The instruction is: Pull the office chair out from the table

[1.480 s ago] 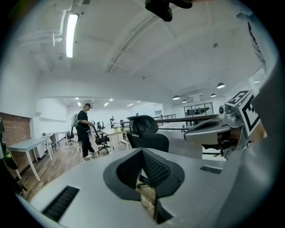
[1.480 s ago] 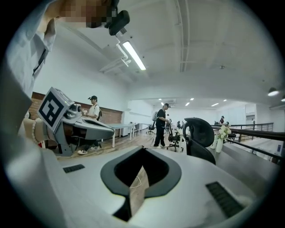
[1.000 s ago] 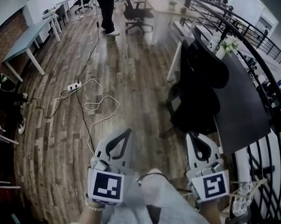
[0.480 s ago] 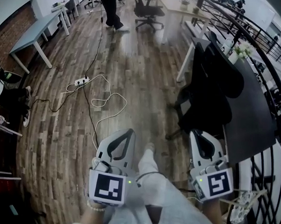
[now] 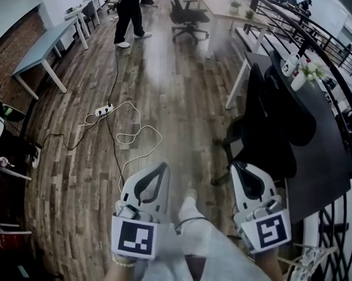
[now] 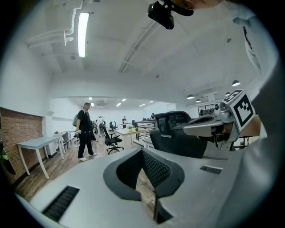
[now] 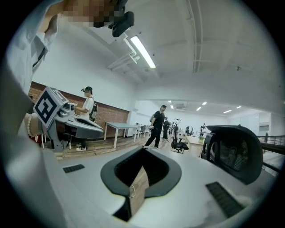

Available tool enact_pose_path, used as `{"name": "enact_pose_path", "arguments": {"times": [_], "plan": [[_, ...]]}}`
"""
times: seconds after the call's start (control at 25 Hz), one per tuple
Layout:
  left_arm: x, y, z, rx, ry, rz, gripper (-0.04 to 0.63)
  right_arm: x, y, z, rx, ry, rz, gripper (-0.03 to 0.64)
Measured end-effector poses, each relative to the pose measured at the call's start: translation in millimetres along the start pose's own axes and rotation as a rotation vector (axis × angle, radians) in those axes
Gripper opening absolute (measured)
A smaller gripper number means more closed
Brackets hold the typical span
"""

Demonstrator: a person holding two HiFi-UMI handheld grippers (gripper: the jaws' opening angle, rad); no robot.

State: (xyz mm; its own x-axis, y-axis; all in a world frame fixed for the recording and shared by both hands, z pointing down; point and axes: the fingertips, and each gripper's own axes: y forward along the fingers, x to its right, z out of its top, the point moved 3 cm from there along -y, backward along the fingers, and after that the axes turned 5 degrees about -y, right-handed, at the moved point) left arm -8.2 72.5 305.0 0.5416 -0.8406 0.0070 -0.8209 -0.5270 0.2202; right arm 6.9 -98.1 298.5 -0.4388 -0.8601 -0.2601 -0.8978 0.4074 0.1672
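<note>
Plank floor (image 5: 166, 101) is taking up most of the head view, and a long dark surface (image 5: 324, 149) is running up its right side. The black office chair (image 5: 276, 121) is sitting tucked against that surface's near long edge, its tall backrest standing on the open-floor side. Both claws are pointing forward at roughly level, well short of any contact. The right claw (image 5: 240, 166) is showing its jaws closed on nothing, and the left claw (image 5: 161, 165) is doing the same. The chair is lying ahead and slightly right of the right claw, near its tips, so the right hand is looking the nearer one; the left claw is standing well apart from it, over bare floor. Judging from this, the pull is going to run away from the surface edge, towards the open floor. A white cable (image 5: 135, 135) is looping from a power strip (image 5: 100, 110) ahead on the left.
</note>
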Motion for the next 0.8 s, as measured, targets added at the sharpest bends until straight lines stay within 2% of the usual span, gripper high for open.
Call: {"name": "enact_pose_path", "arguments": {"times": [0.2,0.56,0.8], "plan": [[-10,61,16,-0.014,0.009,-0.021,0.009,45,41,-1,0.005,0.002,-0.012,0.005],[-5,180,54,0.023,0.055,-0.111,0.009,131,89,-1,0.028,0.012,-0.075,0.005],[14,231,72,0.049,0.078,-0.166,0.009,158,99,-7,0.025,0.010,-0.068,0.005]]}}
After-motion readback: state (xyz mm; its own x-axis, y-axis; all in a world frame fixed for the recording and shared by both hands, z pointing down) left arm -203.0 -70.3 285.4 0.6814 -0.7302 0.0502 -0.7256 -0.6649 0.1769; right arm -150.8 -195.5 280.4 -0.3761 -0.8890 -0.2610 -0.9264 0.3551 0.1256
